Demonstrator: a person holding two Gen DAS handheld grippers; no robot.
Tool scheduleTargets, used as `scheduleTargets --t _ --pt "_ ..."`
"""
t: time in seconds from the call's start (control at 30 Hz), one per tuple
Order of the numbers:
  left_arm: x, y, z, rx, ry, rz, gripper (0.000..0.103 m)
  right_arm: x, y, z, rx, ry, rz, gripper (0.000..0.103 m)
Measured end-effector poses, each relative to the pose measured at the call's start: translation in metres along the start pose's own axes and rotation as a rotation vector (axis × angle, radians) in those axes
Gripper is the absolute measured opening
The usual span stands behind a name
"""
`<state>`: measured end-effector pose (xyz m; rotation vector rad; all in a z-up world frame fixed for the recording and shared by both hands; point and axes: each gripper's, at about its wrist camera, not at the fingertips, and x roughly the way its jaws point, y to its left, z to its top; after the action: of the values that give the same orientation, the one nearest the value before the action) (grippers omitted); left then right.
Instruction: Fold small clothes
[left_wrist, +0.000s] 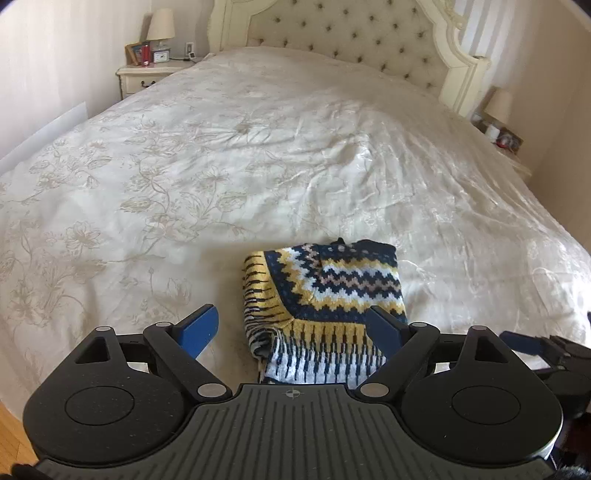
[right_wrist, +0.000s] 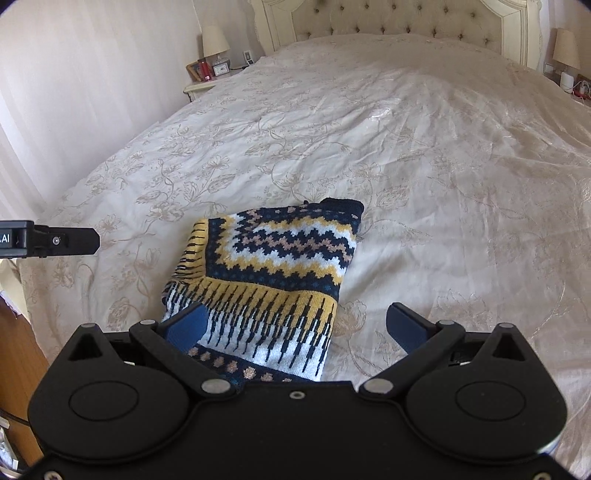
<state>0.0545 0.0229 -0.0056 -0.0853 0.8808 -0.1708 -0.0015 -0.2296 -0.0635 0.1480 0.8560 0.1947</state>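
Observation:
A small knitted sweater (left_wrist: 325, 295) in navy, yellow and white zigzags lies folded into a compact stack near the foot of the bed; it also shows in the right wrist view (right_wrist: 273, 273). My left gripper (left_wrist: 295, 326) is open and empty, just above the sweater's near edge, its right finger over the knit. My right gripper (right_wrist: 299, 325) is open and empty, over the sweater's near right corner, its left finger over the knit. The right gripper shows at the right edge of the left wrist view (left_wrist: 546, 349), and the left one at the left edge of the right wrist view (right_wrist: 55, 240).
The cream floral bedspread (left_wrist: 229, 155) covers the whole bed. A tufted headboard (left_wrist: 351, 33) stands at the far end. A nightstand with a lamp (left_wrist: 159, 55) is at the far left, another nightstand (left_wrist: 498, 129) at the far right. Wooden floor (left_wrist: 11, 435) shows at the lower left.

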Motion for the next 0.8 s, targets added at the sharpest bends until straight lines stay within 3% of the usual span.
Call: scheduleTargets --t 0.2,0.37,0.6,0.7,0.8 --pt "-0.01 -0.004 0.001 0.011 0.027 0.104 0.087 -0.019 0.007 -0.005 0.033 -0.024 0.025 0.102" --pt "-0.025 -0.001 -0.013 0.024 0.04 0.093 0.086 -0.037 0.023 -0.015 0.032 -0.041 -0.013 0.102" --pt "-0.051 -0.011 -0.037 0.081 0.036 0.155 0.086 -0.071 0.047 -0.03 0.015 -0.078 -0.081 0.102" --pt "-0.058 -0.015 -0.048 0.106 0.037 0.158 0.086 -0.08 0.054 -0.033 0.025 -0.062 -0.135 0.102" --pt "-0.062 -0.015 -0.057 0.089 0.061 0.13 0.086 -0.085 0.056 -0.037 0.058 -0.033 -0.135 0.102"
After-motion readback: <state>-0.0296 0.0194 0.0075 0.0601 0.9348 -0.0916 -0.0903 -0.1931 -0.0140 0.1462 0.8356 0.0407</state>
